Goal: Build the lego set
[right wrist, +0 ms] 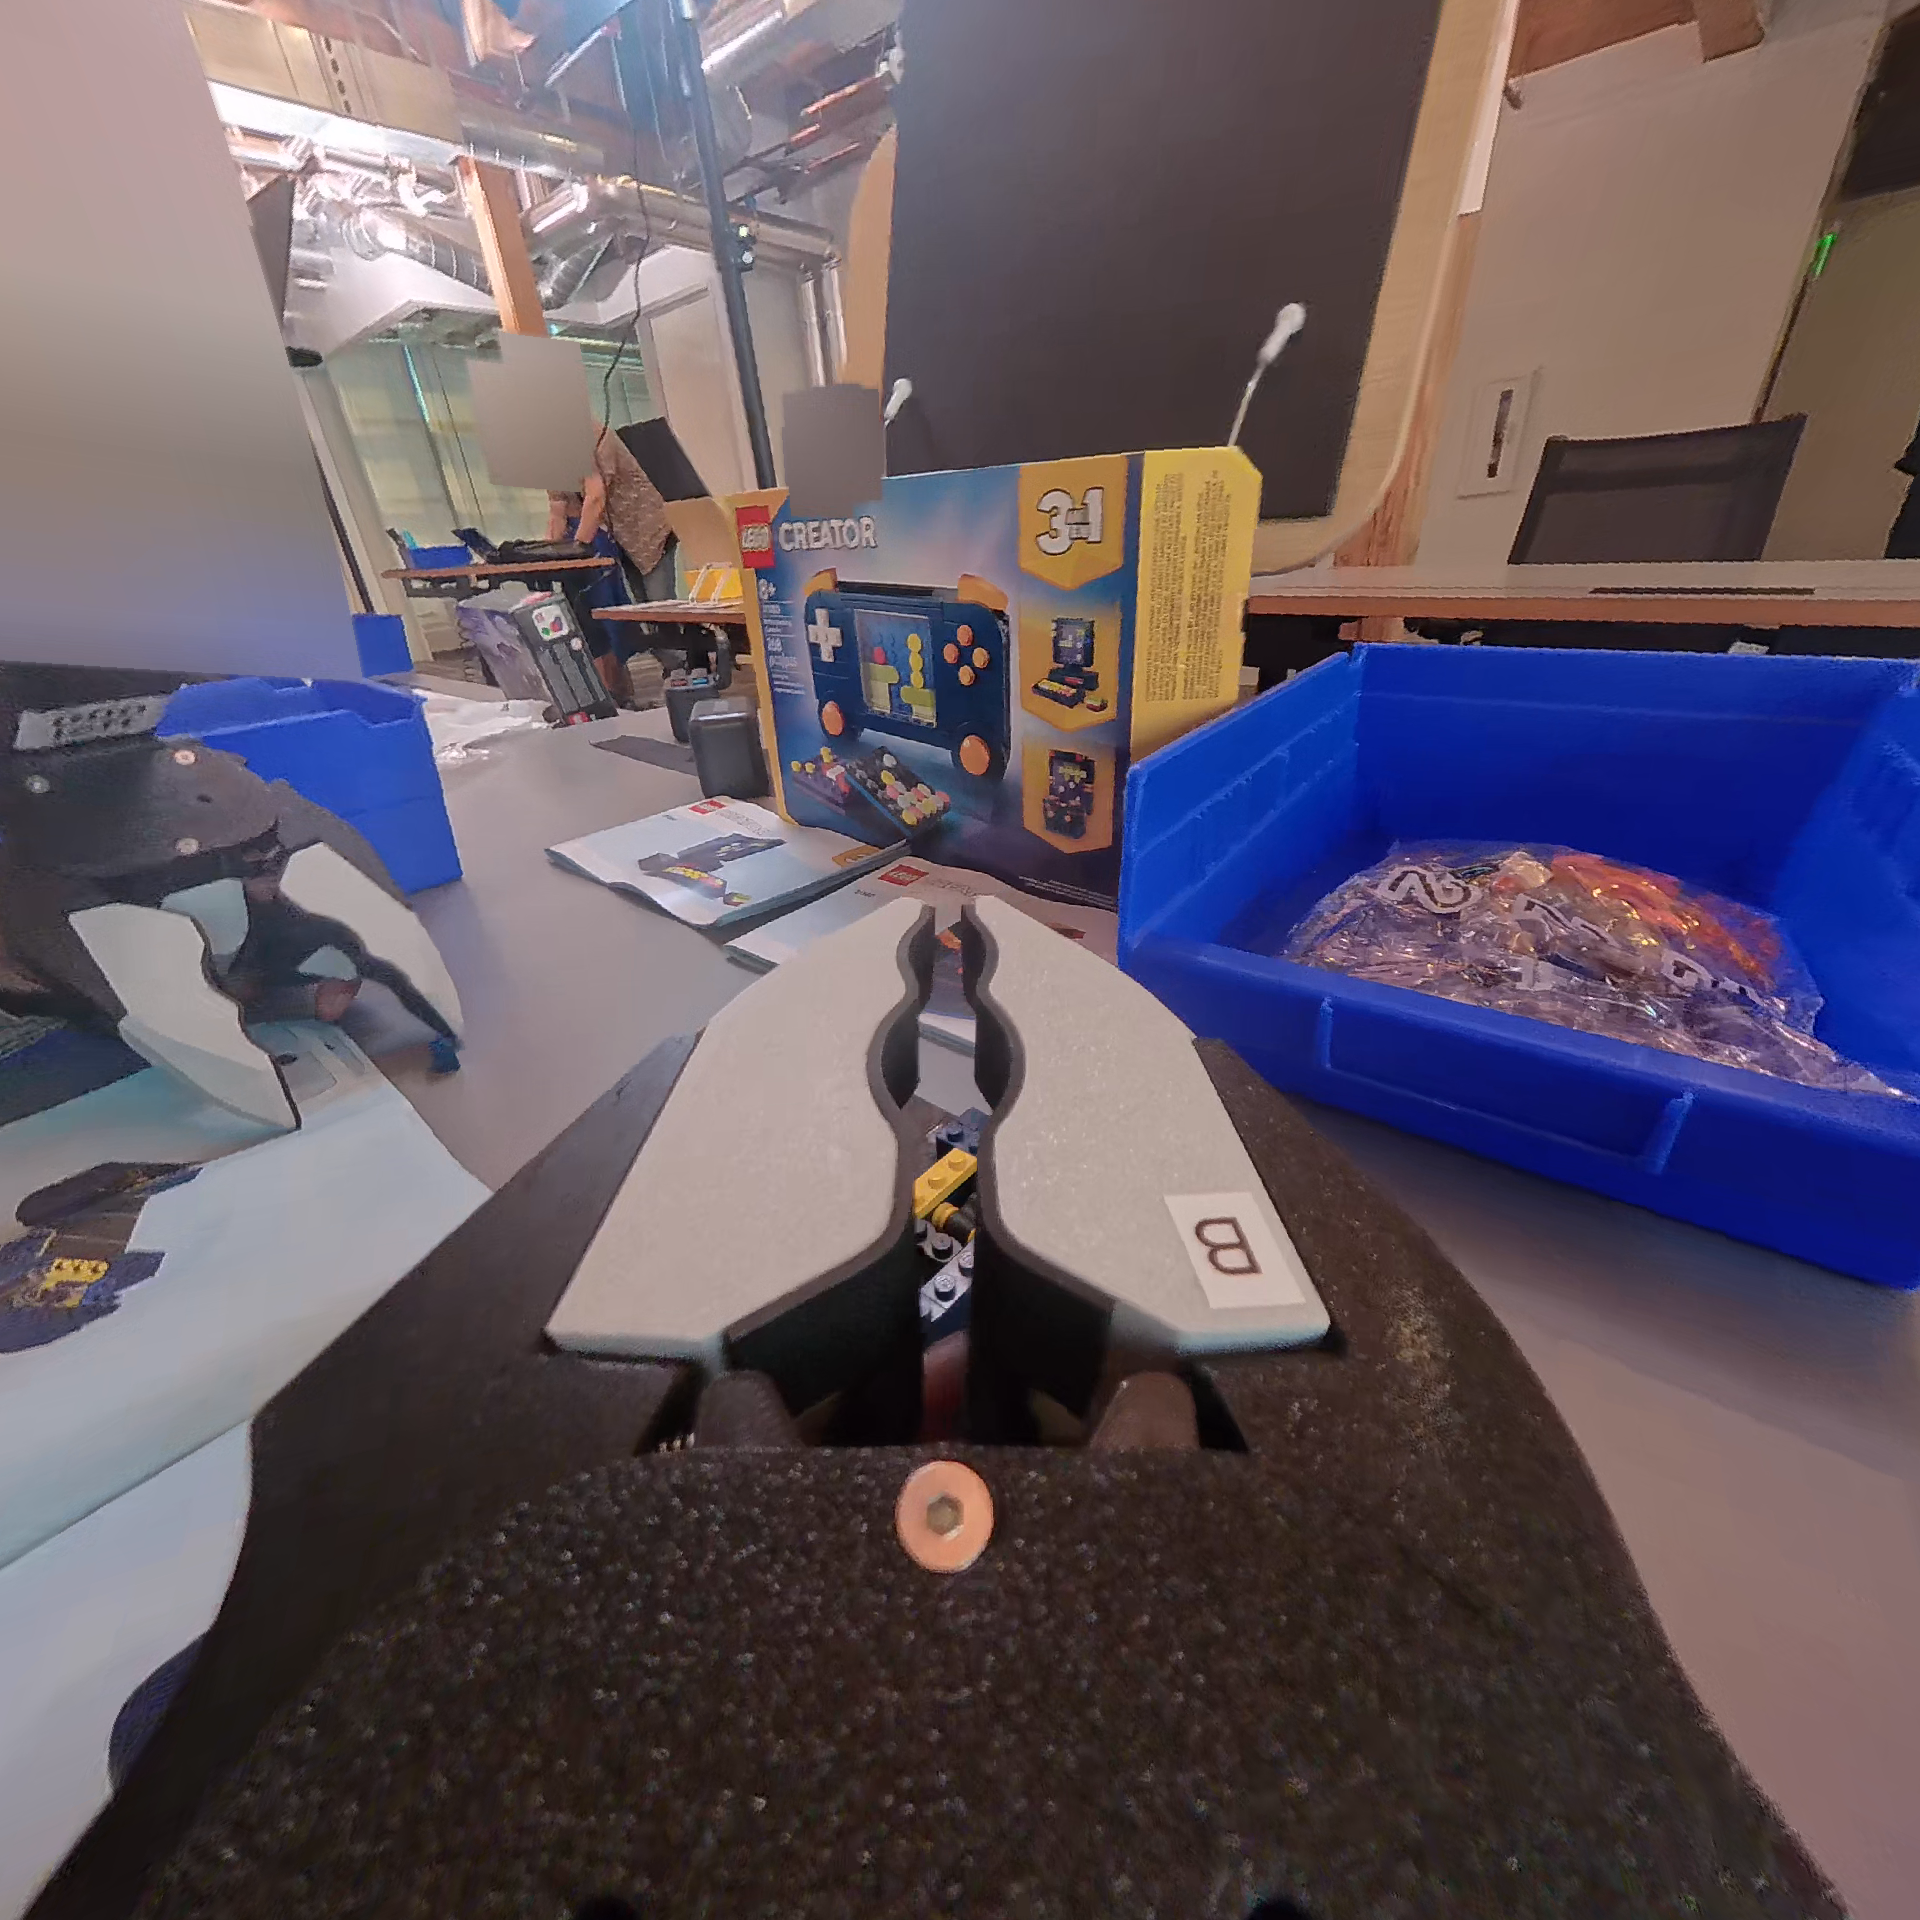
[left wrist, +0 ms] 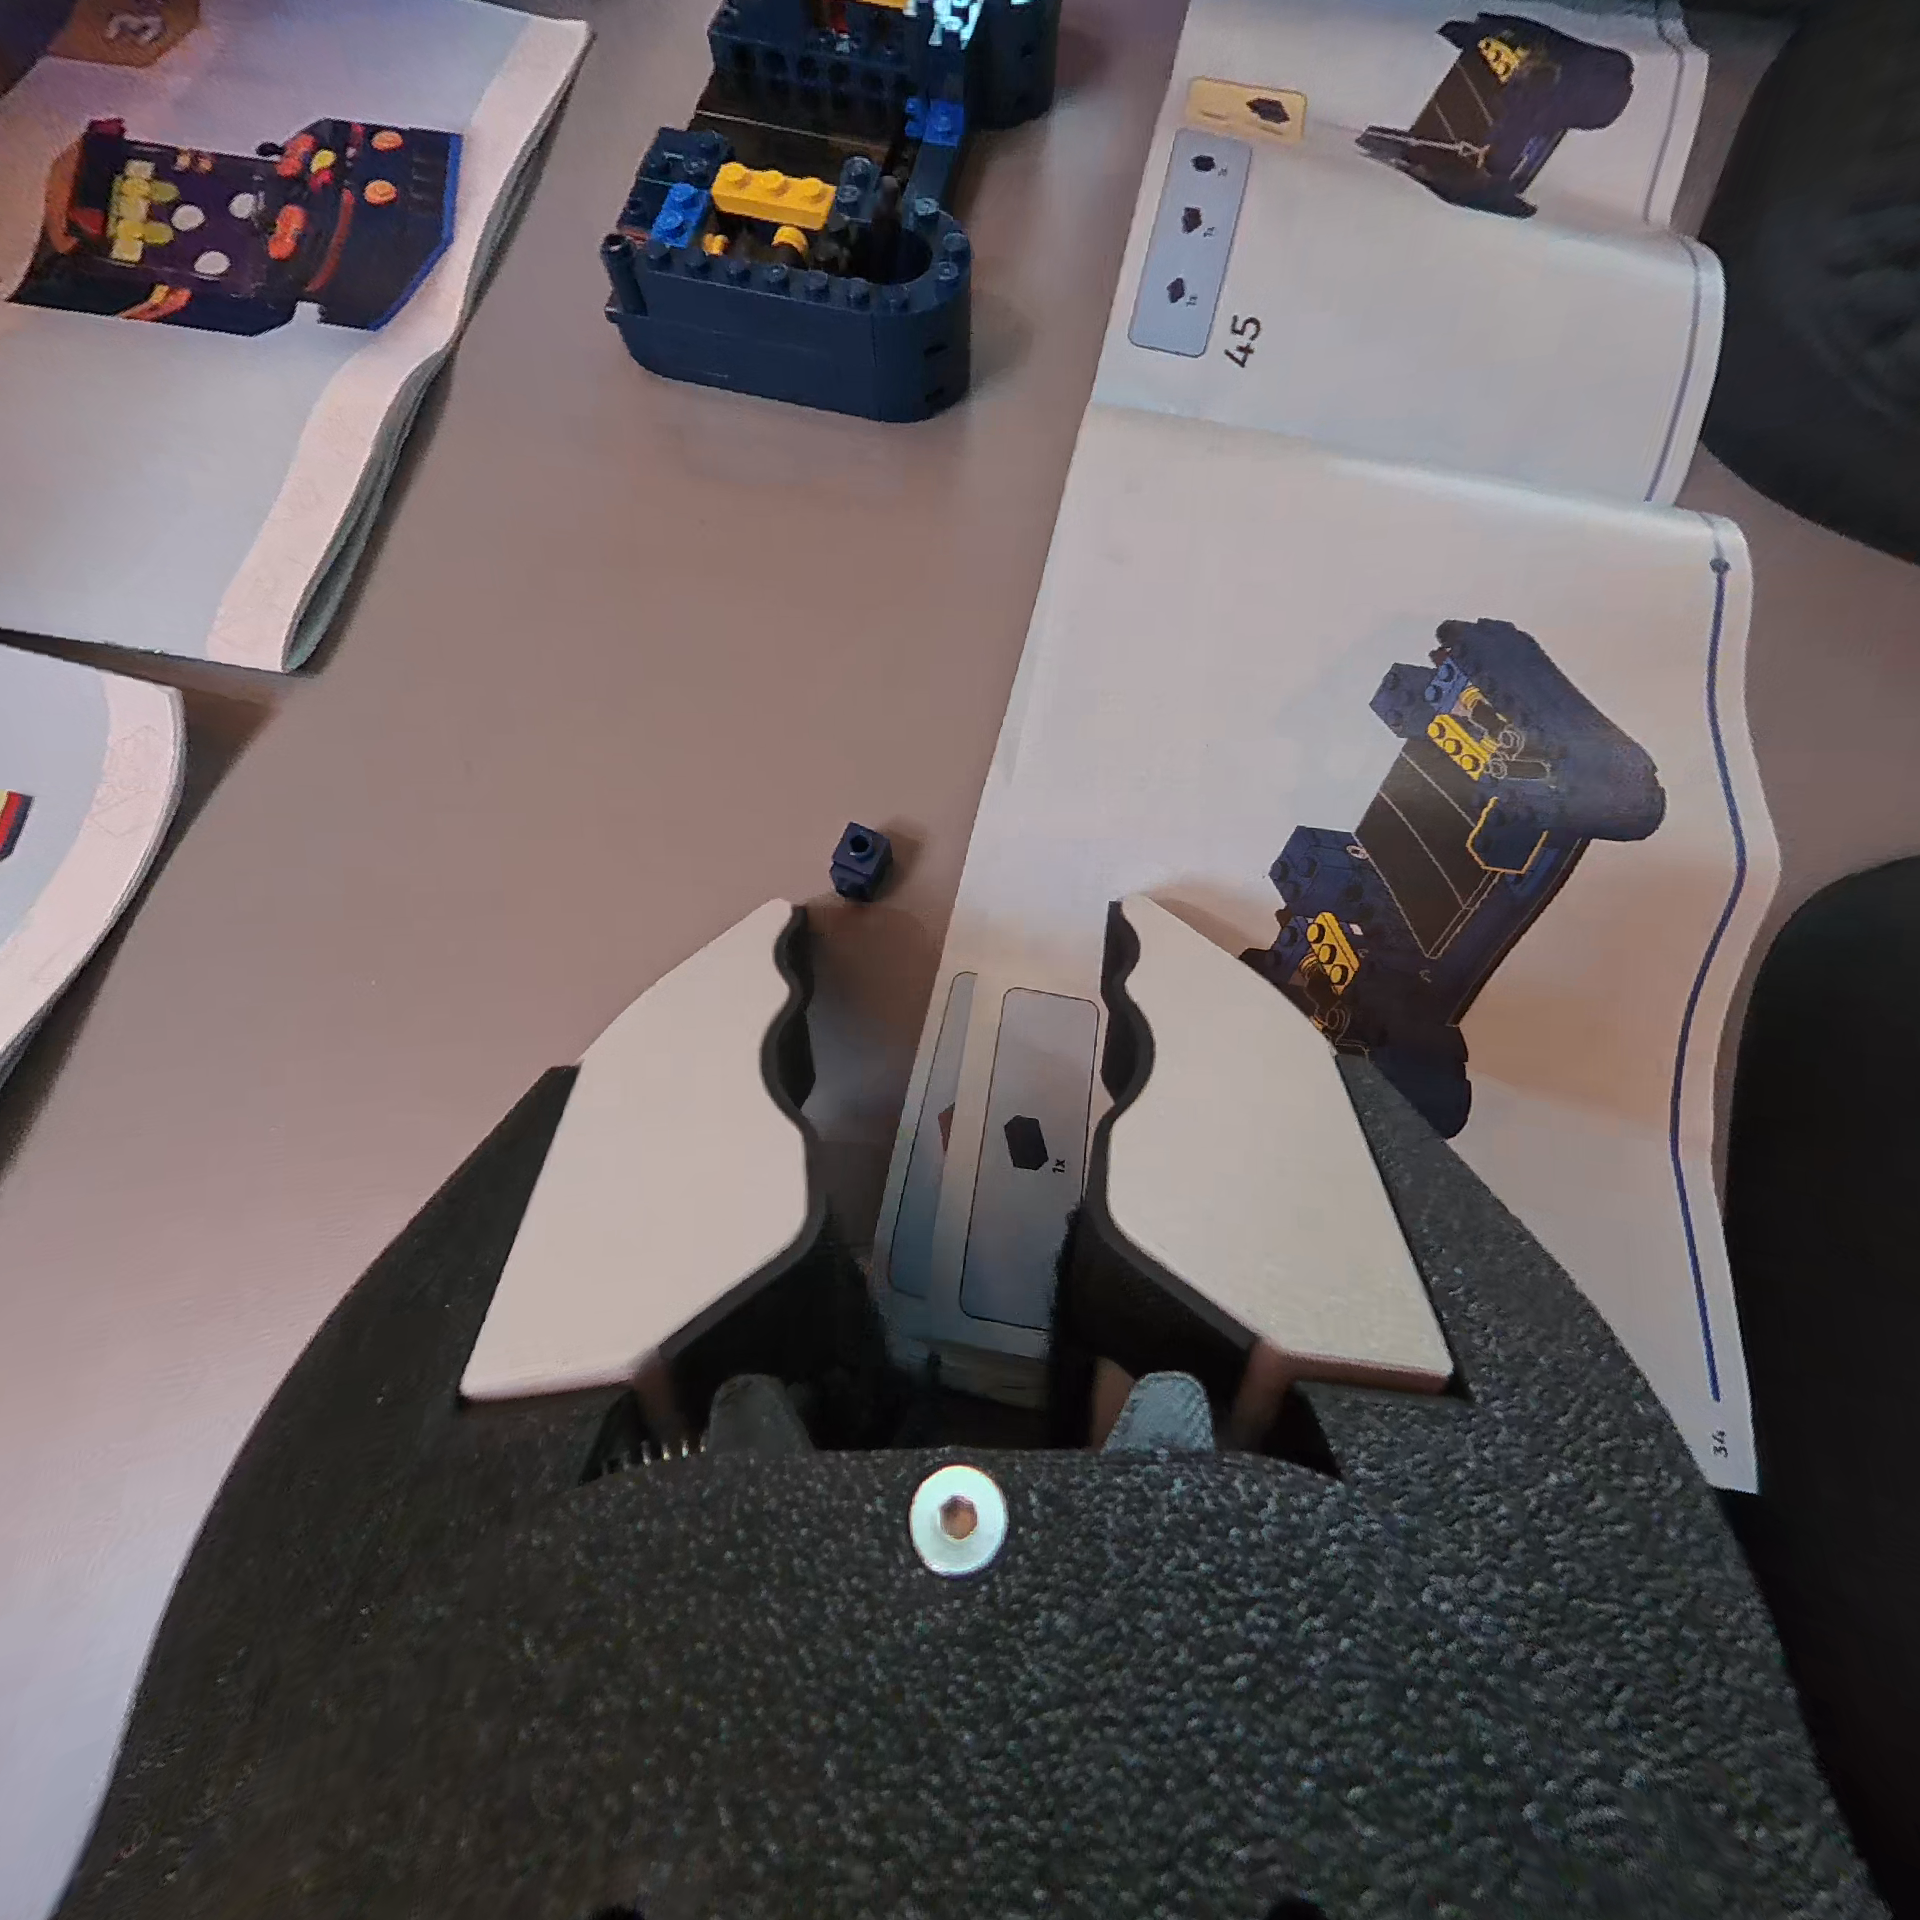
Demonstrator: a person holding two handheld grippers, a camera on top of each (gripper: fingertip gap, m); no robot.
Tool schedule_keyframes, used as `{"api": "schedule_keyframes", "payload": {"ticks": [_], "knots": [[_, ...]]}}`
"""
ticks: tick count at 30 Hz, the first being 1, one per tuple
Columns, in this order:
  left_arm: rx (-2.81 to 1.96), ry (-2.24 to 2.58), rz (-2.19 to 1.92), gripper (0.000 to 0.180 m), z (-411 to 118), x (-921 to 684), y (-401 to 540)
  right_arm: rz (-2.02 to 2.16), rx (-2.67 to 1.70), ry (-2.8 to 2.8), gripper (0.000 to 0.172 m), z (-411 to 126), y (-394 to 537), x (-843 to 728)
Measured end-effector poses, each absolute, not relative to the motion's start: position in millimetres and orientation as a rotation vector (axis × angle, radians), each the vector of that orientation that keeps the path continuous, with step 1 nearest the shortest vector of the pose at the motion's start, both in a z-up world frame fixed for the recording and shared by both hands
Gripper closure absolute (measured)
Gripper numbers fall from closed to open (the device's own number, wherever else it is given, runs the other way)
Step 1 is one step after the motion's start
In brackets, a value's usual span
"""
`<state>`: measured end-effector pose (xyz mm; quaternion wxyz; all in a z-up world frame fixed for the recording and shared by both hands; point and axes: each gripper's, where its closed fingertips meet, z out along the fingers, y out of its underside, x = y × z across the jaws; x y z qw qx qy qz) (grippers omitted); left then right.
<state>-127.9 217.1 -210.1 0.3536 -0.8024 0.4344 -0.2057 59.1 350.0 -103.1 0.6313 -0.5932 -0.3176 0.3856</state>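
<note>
We find the left gripper (left wrist: 951, 914) with jaws apart and empty, poised over the edge of the open instruction booklet (left wrist: 1299, 644). A small dark blue brick (left wrist: 861, 860) lies on the table (left wrist: 623, 644) just beside that booklet, ahead of the left fingertip. We judge it light, rigid and smooth; its flat sides suit pinching. The right gripper (right wrist: 945, 914) has jaws nearly together, holding nothing.

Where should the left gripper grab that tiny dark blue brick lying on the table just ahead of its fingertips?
Probably across the two plain side faces of the dark blue brick, coming straight down from above. It sits alone on the table, stud up, clear of the open instruction booklet. The left gripper stands open, wider than the brick, and just short of it.
</note>
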Motion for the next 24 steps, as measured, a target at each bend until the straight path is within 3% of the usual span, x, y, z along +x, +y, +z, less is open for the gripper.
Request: {"api": "schedule_keyframes", "payload": {"ticks": [3,7,11,18,24], "knots": [[-2.041,1.074,-0.506,0.127,-198,-129,218,0.875,-1.344,-0.834,0.163,-105,339,47],[-1.863,1.01,-0.441,0.127,-140,-115,209,0.963,-1.386,-1.134,0.155,-105,290,-6],[-1.734,0.947,-0.33,0.131,-102,-106,182,0.926,-1.547,-1.569,0.135,-142,241,-65],[-1.679,0.931,-0.406,0.164,-84,-89,98,0.834,-1.483,-1.763,0.138,-164,225,-121],[-1.842,0.671,-0.155,0.161,-57,-198,52,0.996,-1.414,-1.678,0.142,-160,215,-125]]}}
